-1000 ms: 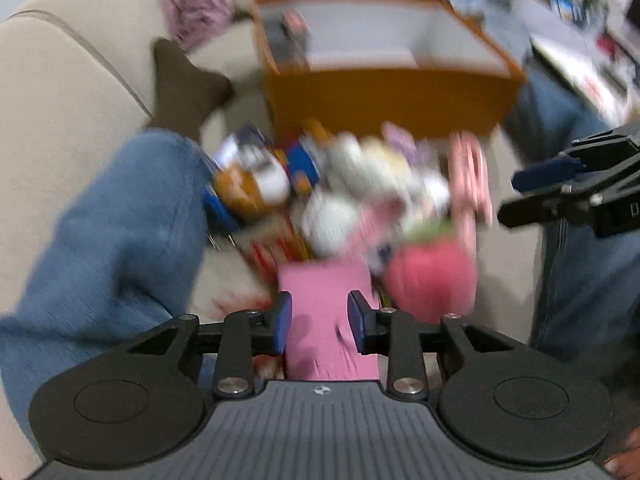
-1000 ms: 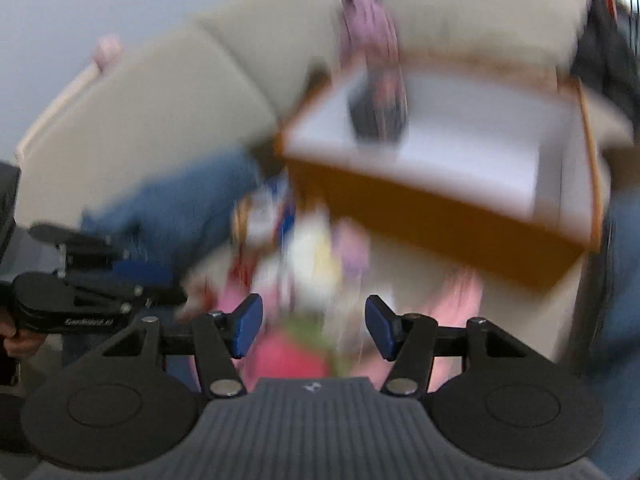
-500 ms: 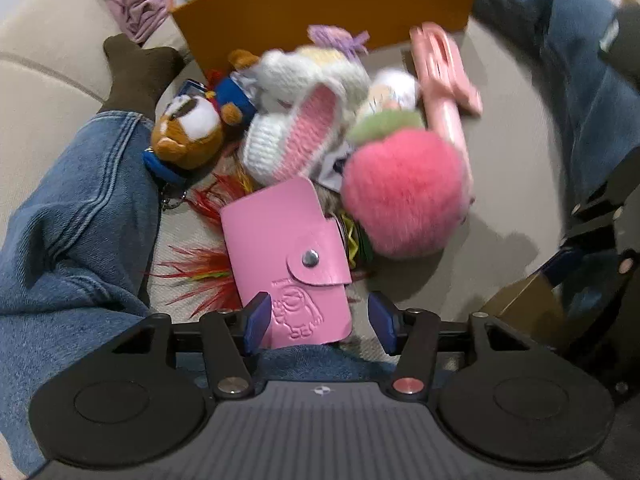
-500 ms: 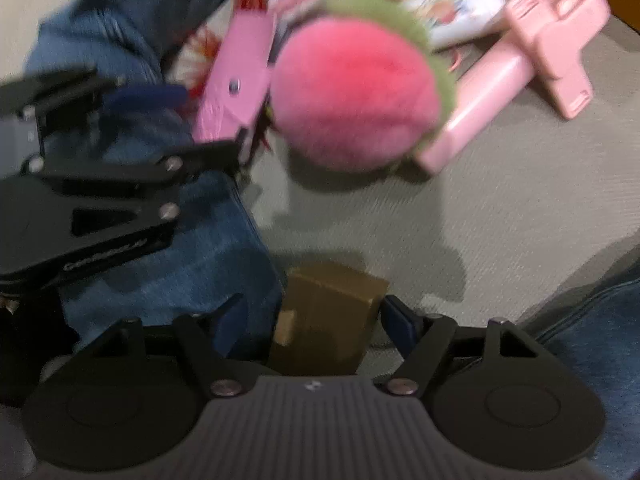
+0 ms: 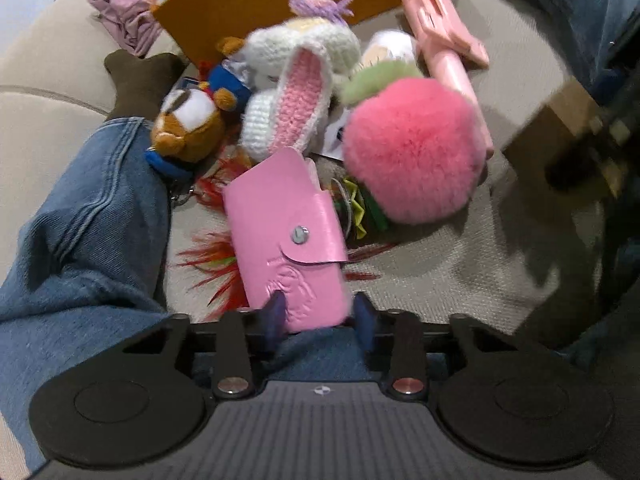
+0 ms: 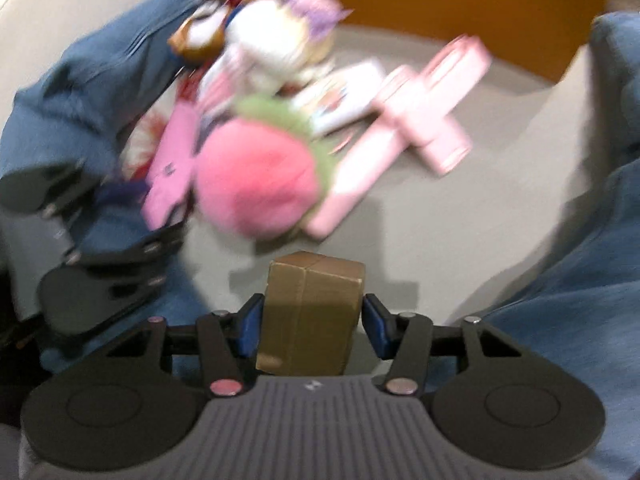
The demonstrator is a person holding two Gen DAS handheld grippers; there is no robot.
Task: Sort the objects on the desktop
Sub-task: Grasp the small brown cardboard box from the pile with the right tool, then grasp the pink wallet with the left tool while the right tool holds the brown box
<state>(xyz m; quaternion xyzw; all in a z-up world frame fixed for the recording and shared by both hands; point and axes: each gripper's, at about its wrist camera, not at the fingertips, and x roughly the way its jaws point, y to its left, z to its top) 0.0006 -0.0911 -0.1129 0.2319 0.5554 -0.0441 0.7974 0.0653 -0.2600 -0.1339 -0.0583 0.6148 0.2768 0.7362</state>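
My left gripper straddles the pink wallet, its long axis toward twelve o'clock, pads not yet clamped; my right gripper grips the brown box.

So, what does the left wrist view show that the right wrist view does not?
Only the left view shows the left tongs straddling the pink wallet, a brown sock and a lilac cloth. Only the right view shows the right tongs gripping the brown box. Both show the pink pompom, the pink stick and the orange box.

Jeans-clad leg, beige sofa
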